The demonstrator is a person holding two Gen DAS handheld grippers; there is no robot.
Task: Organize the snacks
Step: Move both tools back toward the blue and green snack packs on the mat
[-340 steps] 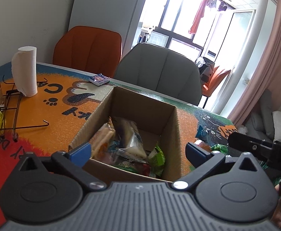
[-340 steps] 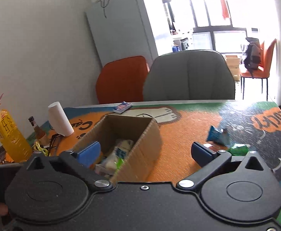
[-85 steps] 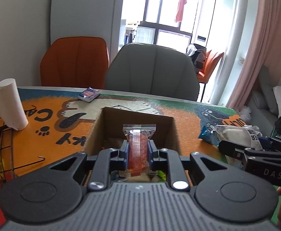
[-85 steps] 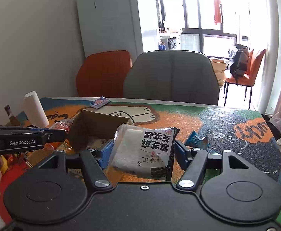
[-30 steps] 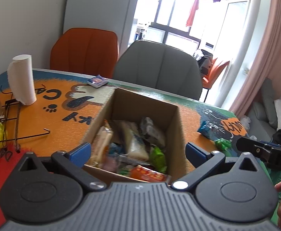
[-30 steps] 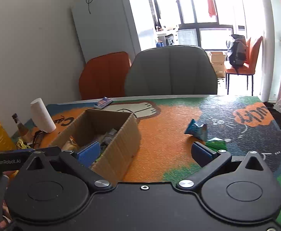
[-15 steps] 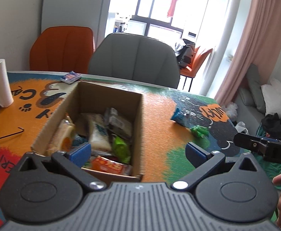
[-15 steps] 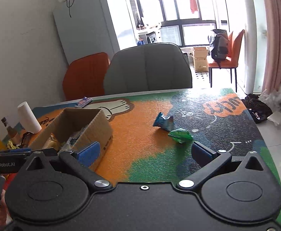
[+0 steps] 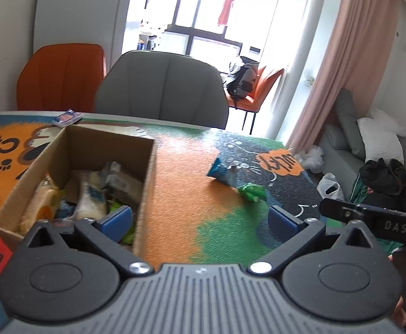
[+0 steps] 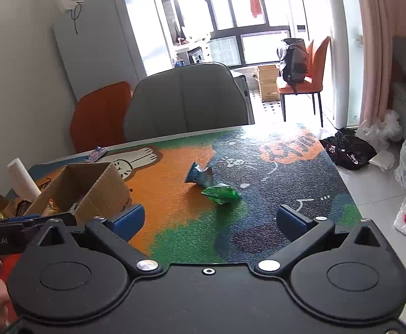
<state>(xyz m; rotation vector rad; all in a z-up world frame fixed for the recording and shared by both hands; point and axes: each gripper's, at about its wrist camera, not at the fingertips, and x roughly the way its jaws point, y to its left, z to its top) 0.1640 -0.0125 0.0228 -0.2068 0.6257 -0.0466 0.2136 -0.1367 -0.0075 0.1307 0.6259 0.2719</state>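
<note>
Snacks, green packet [image 10: 221,193] and blue packet [image 10: 200,174], lie mid-worktop ahead of my right gripper [image 10: 211,220], the nearer one; both grippers' jaws are spread, empty.

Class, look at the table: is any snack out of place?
Yes. A blue packet and a green packet lie loose on the mat, right of the cardboard box that holds the other snacks. Both grippers are open and empty.

we see the table mat [image 10: 180,217] carrying a cardboard box [image 9: 144,183], blue packet [image 10: 200,176] and green packet [image 10: 221,193].
</note>
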